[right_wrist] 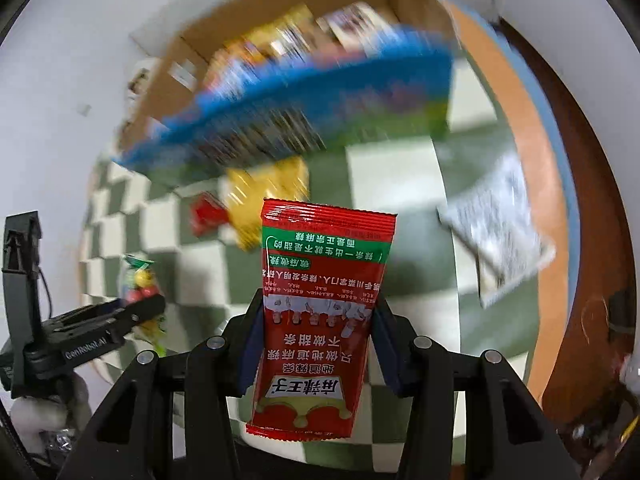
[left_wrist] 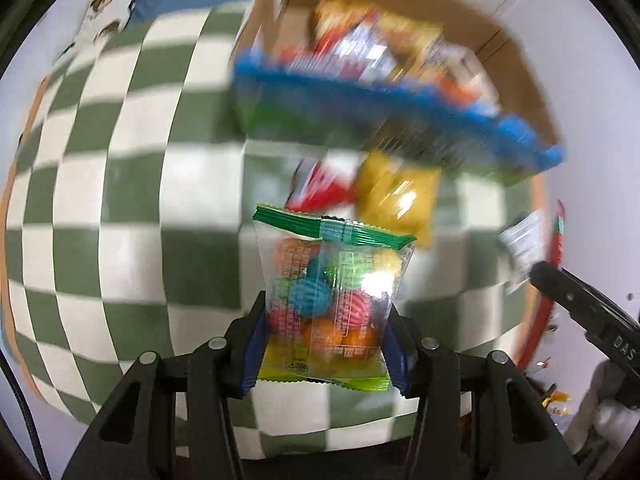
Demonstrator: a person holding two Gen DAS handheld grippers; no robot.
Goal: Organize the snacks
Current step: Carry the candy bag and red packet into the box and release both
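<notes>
— What do I have behind everything here?
— A green-and-white checkered cloth [left_wrist: 120,200] over a round table with an orange-tan rim [right_wrist: 516,120].
— And around it?
— I see plain white walls [right_wrist: 80,80], blurred, and a dark brown surface [right_wrist: 580,280] past the rim.

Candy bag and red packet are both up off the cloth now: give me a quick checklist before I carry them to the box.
1. Left gripper on the candy bag: fingers press both sides: ok.
2. Right gripper on the red packet: pinched at mid-height: ok.
3. Cardboard box open on top: ok.
4. Room left in the box: snacks already inside, blurred: cannot tell.
5. Blue-edged pack leaning at the box front, in the way: not ok.
6. Yellow packet and white packet remain on the checkered cloth: not ok.
</notes>
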